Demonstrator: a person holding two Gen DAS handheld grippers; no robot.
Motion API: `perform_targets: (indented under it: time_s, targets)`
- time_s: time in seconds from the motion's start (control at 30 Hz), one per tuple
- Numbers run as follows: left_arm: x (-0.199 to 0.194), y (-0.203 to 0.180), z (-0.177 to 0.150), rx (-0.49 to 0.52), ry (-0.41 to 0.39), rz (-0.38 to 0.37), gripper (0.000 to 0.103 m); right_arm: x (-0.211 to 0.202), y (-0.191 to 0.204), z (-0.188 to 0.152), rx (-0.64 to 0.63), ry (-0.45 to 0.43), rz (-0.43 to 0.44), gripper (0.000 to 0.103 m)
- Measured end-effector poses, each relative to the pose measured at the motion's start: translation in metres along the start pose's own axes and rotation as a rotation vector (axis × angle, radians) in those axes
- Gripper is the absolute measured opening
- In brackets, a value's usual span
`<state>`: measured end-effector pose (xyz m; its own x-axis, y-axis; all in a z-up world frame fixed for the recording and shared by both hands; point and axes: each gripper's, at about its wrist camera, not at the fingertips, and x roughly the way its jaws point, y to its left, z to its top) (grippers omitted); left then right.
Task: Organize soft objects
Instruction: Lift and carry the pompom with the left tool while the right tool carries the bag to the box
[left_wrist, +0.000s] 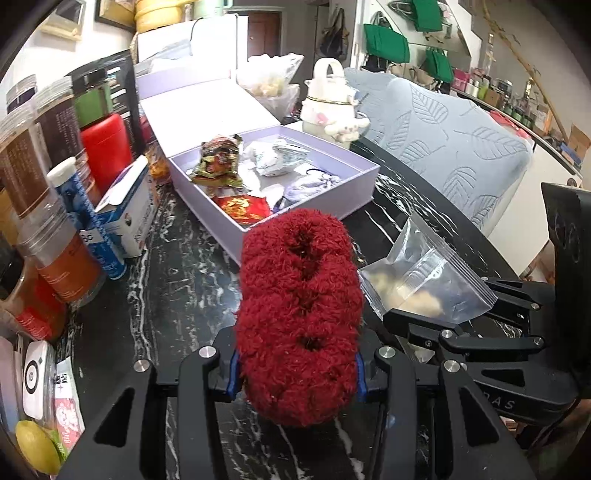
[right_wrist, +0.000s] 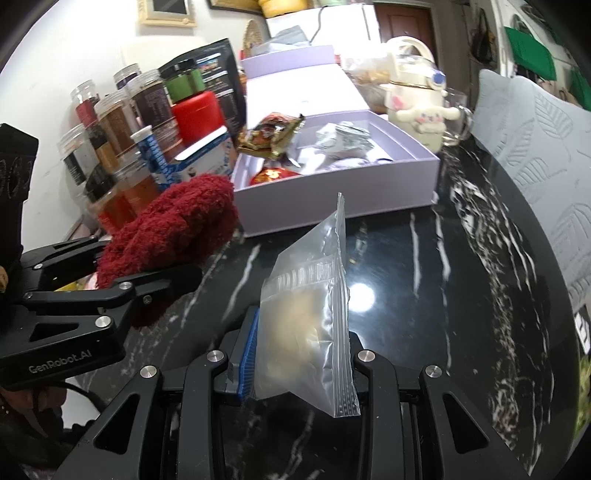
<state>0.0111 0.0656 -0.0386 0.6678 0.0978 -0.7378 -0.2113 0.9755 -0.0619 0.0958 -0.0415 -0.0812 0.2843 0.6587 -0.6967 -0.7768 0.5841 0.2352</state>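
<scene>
Black marbled table (left_wrist: 184, 288), red canister (left_wrist: 105, 147), clear spice jars (right_wrist: 118, 122), cream cartoon kettle (right_wrist: 413, 107), grey leaf-patterned cushion (left_wrist: 454, 147)

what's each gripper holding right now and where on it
Left gripper: the fuzzy red scrunchies, pinched at their near end. Right gripper: the clear zip bag, clamped across its lower half.

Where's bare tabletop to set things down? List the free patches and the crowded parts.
Free: black marble tabletop between the open lavender box and the leaf-patterned grey cushion, and the strip just in front of the box. Crowded: left edge, packed with clear spice jars, a red canister and a blue-white carton. The box is mostly filled.
</scene>
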Motion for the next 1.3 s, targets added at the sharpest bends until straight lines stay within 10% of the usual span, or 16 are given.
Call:
perform_targets:
  time_s: [1.3]
  targets:
    - [-0.036,0.047,0.118,-0.004,-0.273,0.099,0.044,-0.024,0.021,0.140,-0.195,-0.196,0.009,0.032]
